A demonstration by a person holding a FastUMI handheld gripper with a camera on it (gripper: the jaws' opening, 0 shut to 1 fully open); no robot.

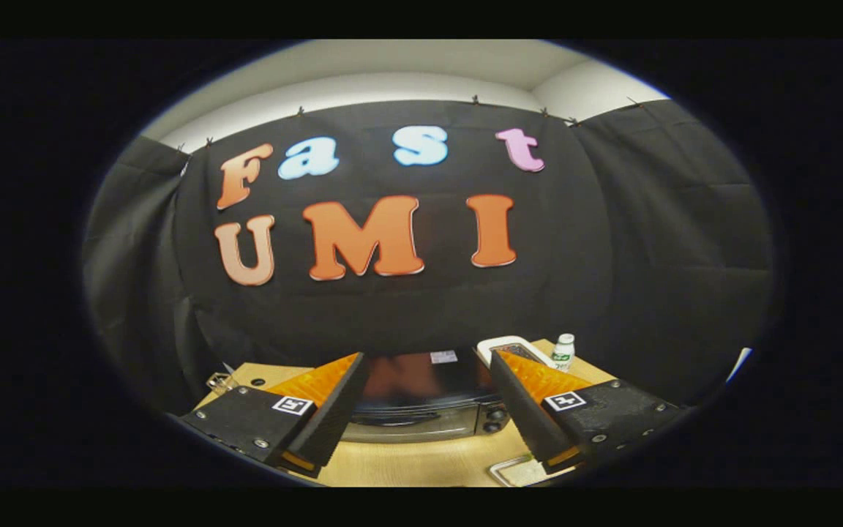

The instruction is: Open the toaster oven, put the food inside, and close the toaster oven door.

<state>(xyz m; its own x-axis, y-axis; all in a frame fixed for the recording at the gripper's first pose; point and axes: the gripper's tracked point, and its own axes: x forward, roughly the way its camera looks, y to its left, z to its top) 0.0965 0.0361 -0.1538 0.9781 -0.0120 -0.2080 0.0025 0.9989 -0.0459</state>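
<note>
Toaster oven (421, 399) door closed, hand-held gripper (421, 432) fingers spread, empty

A small white bottle (564, 350) with a green label stands at two o'clock on the wooden table (421, 462), beside a white device (507, 344), black cloth (648, 241) behind.

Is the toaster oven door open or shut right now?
Shut: the toaster oven door sits flush against its front, beyond the open gripper, whose fingers hold nothing.
</note>
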